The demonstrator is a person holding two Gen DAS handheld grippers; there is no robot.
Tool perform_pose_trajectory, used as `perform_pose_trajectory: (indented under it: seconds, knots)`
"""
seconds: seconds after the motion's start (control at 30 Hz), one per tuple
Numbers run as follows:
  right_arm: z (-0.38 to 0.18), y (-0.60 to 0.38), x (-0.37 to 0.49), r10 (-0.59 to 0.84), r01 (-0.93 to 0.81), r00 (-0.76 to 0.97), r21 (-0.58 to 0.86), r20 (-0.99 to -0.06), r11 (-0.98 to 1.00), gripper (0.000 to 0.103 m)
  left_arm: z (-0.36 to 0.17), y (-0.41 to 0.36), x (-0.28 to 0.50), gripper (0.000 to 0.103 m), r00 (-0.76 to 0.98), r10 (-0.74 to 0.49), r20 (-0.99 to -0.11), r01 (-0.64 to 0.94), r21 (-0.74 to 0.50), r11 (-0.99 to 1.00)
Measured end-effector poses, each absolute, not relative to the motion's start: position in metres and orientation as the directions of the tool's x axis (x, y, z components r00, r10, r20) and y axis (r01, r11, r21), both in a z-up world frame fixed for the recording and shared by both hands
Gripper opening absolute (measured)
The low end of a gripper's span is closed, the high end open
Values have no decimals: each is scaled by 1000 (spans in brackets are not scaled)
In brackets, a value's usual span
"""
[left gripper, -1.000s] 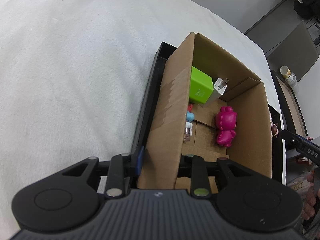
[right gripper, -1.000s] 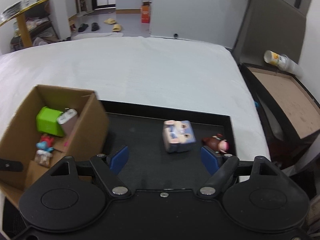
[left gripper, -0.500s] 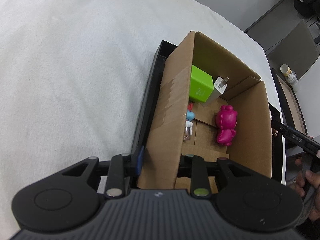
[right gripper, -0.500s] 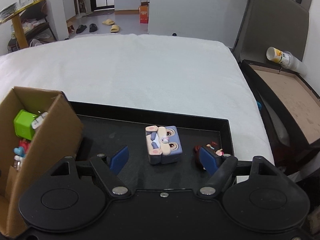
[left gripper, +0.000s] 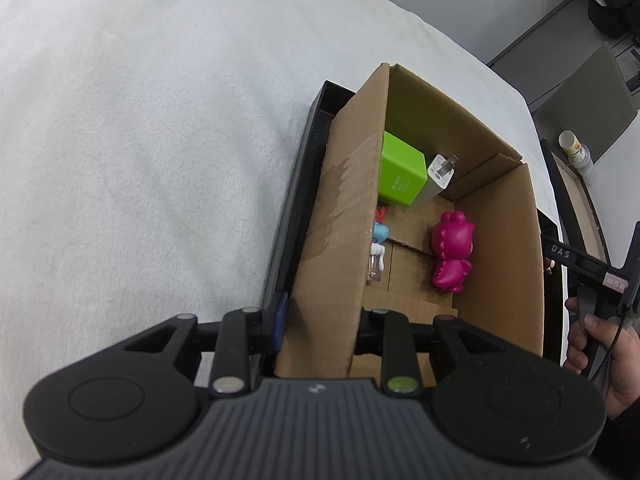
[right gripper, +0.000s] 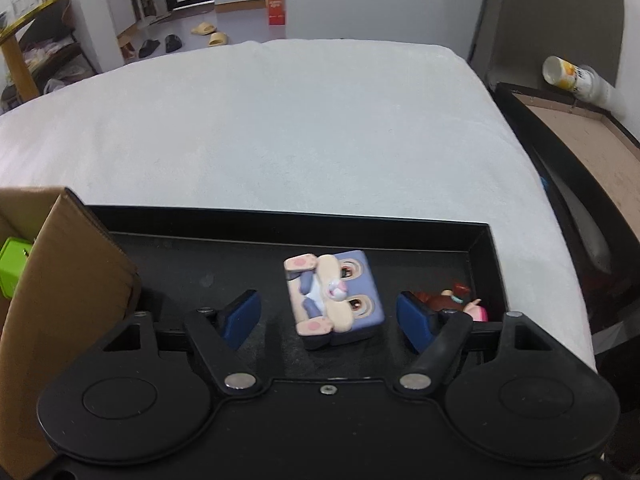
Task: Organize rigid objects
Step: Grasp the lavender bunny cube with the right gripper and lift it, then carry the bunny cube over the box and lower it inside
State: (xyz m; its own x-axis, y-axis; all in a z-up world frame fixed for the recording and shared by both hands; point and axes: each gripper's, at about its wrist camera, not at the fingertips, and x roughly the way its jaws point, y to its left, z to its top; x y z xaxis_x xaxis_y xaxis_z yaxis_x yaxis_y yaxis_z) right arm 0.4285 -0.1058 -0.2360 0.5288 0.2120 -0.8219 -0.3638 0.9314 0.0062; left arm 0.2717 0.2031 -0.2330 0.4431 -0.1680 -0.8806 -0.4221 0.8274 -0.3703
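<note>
Left gripper is clamped on the near-left wall of the cardboard box, one blue pad outside the wall, the other finger inside. Box sits in the black tray, at its left end, on the white cloth surface. Inside the box: green cube with a white plug adapter leaning on it at the far end, pink figure on the floor to the right, small blue-and-white figure against the left wall. Right gripper is wide open, holding nothing, low over the tray with the square bunny toy between its pads, not touching either. Small brown-haired figure lies just behind the right pad, near the tray's right wall.
</note>
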Motion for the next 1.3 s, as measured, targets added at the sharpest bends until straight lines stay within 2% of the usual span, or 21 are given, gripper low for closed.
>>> perform_pose_trajectory:
  seconds: [0.03, 0.13, 0.77, 1.0, 1.3]
  knots:
    - [-237, -103, 425, 197, -374, 533, -21, -823, 927, 45, -233, 203, 272, 28, 444, -166, -881, -422, -368, 828]
    - [-233, -100, 419, 186, -393, 524, -43, -831, 918, 44, -233, 202, 272, 28, 444, -163, -881, -423, -366, 829]
    - [-189, -113, 379, 248, -368, 519, 48, -818, 928, 44, -235, 205, 270, 28, 454, -171, -875, -436, -386, 813]
    - [-172, -107, 370, 253, -397, 522, 31, -815, 917, 44, -235, 206, 269, 28, 454, -175, -874, -438, -390, 810]
    - [-141, -93, 357, 323, -431, 533, 77, -782, 899, 44, -233, 206, 268, 28, 452, -172, -875, -437, -386, 813]
